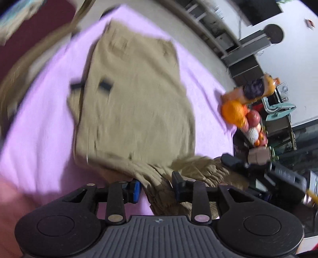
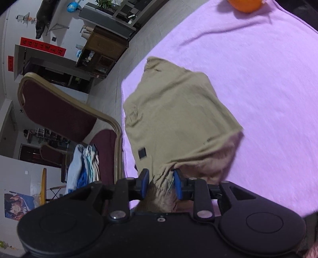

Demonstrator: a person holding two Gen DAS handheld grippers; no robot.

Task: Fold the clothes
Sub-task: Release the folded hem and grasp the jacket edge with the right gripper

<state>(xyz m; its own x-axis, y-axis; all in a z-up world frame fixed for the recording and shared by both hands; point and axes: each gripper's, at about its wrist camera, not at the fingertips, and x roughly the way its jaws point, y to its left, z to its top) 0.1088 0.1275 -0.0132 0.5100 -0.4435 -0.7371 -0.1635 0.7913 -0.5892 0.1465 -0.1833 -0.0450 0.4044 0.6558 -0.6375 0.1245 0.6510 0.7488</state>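
A khaki garment (image 1: 135, 103) lies partly folded on a lilac blanket (image 1: 39, 129), with small black tabs on its top layer. Its near edge is gathered into a bunch that runs between the fingers of my left gripper (image 1: 157, 187). The jaws stand apart and the cloth sits loosely between the blue pads. In the right wrist view the same khaki garment (image 2: 174, 119) rises from the blanket (image 2: 268, 89) to my right gripper (image 2: 161, 185). A wrinkled corner passes between its blue pads, with a gap showing on the left side.
A pile of orange and red toys or fruit (image 1: 238, 115) sits at the blanket's right edge, and an orange ball (image 2: 246, 4) lies at its far end. A maroon chair (image 2: 59, 111) holding folded clothes (image 2: 85, 164) stands beside the blanket. Shelves and furniture stand beyond.
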